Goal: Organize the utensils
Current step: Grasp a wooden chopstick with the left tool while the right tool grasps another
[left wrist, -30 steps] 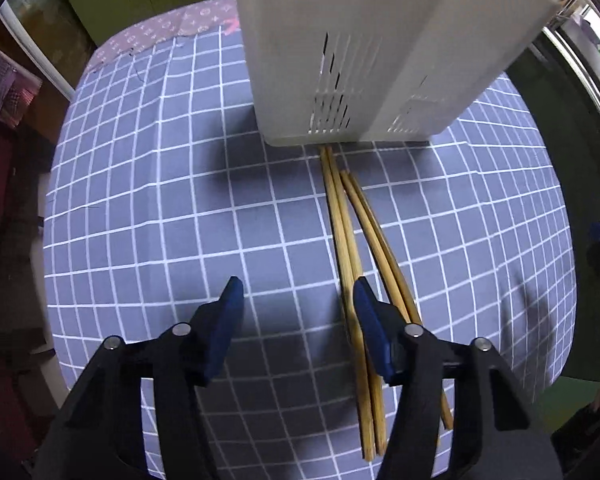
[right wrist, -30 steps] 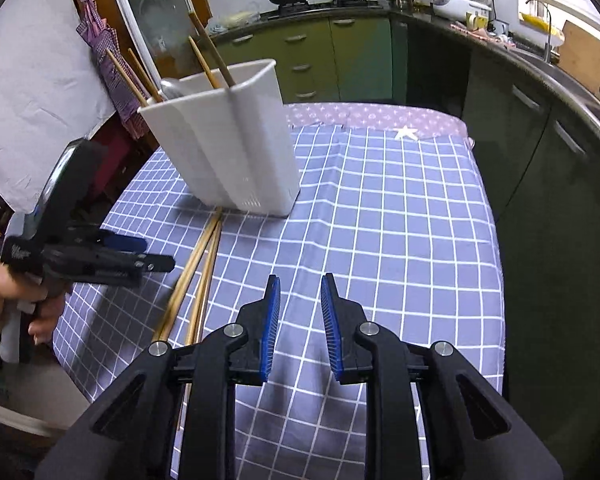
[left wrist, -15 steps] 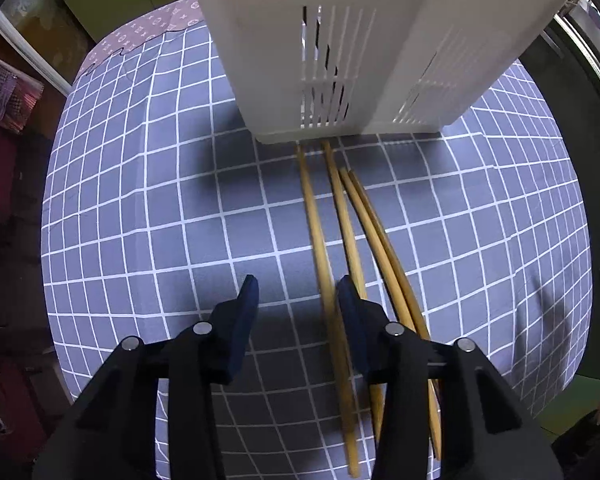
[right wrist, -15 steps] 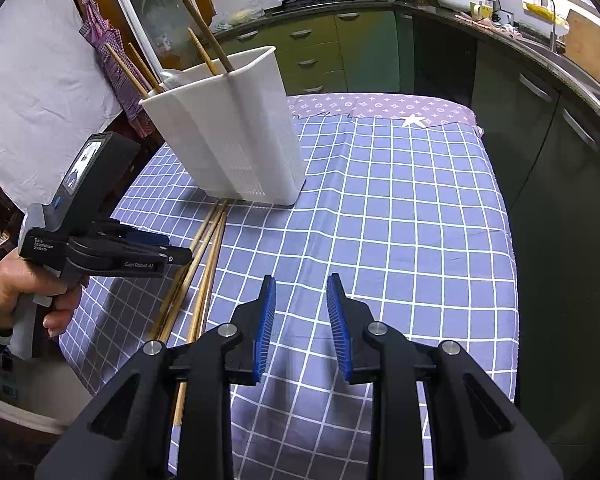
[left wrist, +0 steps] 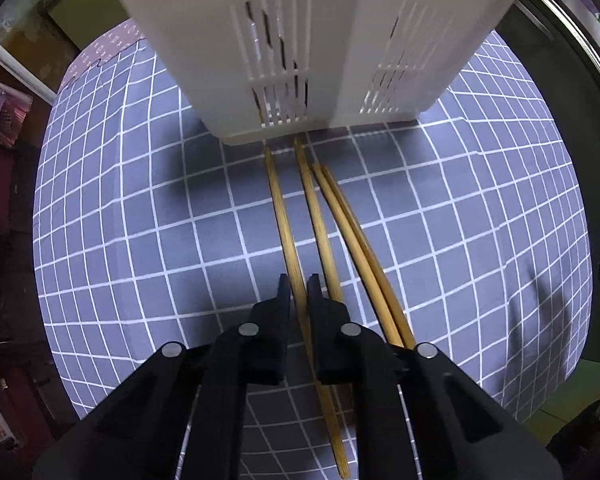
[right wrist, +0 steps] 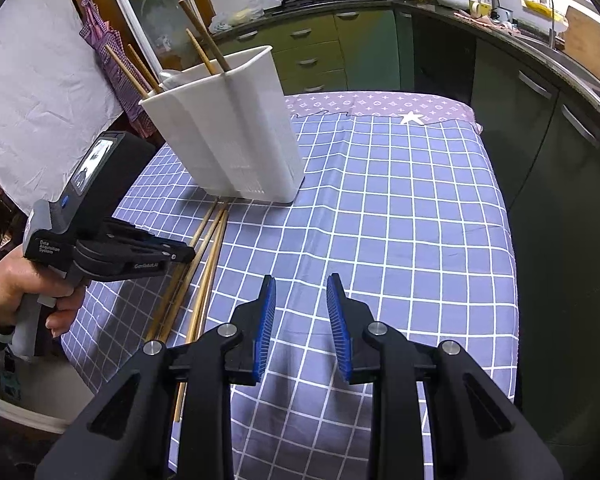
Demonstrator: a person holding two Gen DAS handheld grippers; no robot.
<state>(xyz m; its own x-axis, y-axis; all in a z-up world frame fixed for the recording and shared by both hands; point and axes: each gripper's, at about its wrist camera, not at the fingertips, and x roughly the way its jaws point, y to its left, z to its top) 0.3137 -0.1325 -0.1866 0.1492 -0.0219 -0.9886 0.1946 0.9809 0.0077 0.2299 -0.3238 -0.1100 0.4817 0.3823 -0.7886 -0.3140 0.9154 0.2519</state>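
Several wooden chopsticks (left wrist: 356, 236) lie side by side on the blue checked tablecloth (left wrist: 140, 216), their far tips at the foot of a white slotted utensil holder (left wrist: 300, 40). My left gripper (left wrist: 299, 286) is shut on the leftmost chopstick (left wrist: 278, 200), low over the cloth. In the right wrist view the holder (right wrist: 228, 136) stands upright with several chopsticks (right wrist: 204, 44) and a spoon in it. The left gripper (right wrist: 184, 254) shows there over the loose chopsticks (right wrist: 204, 256). My right gripper (right wrist: 300, 320) is open and empty above the cloth, to the right of the chopsticks.
The table's near edge (right wrist: 112, 380) runs just behind the chopstick ends. Green kitchen cabinets (right wrist: 332, 52) and a counter with pans stand at the back. A dark counter (right wrist: 560, 92) runs along the right. A checked cloth (right wrist: 100, 52) hangs at the left.
My left gripper has moved forward and a little left and closed from wide open onto the leftmost chopstick, which has shifted apart from the others. My right gripper has opened a little wider.
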